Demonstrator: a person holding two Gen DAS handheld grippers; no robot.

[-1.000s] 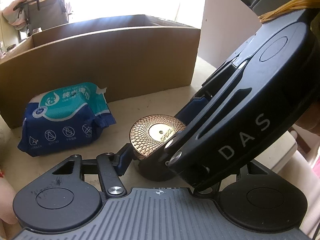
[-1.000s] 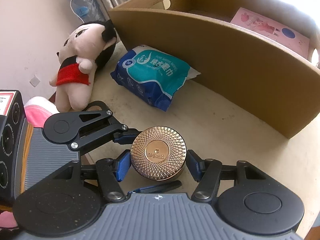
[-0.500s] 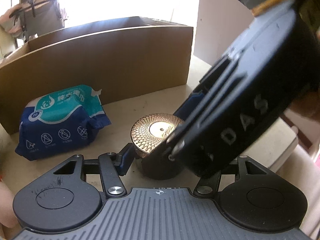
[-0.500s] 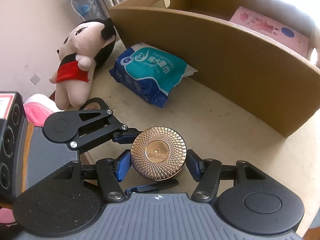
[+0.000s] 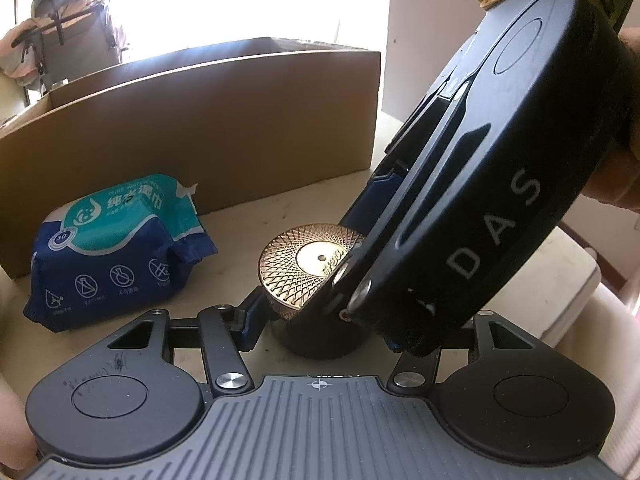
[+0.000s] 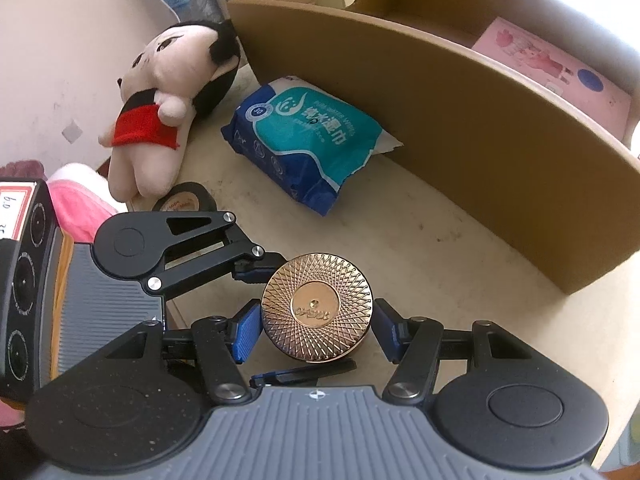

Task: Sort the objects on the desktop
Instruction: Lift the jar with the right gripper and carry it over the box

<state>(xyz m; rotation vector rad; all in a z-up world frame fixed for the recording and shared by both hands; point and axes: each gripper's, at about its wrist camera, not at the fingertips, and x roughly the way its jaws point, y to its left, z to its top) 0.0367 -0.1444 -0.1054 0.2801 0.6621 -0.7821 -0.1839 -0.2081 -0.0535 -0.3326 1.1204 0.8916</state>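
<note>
- Table (image 6: pixel 460 240) surface is pale beige and scuffed, sunlit from a bright window behind; a pale wall stands at the left in the right wrist view.
- Cardboard box (image 6: pixel 460 128) stands at the back of the table, open at the top, with a pink printed card (image 6: pixel 560 64) lying inside.
- Blue and teal wet-wipes pack (image 6: pixel 312 140) lies just in front of the box wall; a plush doll (image 6: pixel 160 100) in a red top lies beside it, and a roll of dark tape (image 6: pixel 186 202) rests near the doll's feet.
- Round jar (image 6: pixel 316 308) with a gold patterned lid stands on the table near its front edge.
- Left tongs (image 5: pixel 320 320) are clenched on the jar's dark body, low down.
- Right tongs (image 6: pixel 316 332) straddle the gold lid, blue pads at either side; I cannot tell whether they press it.
</note>
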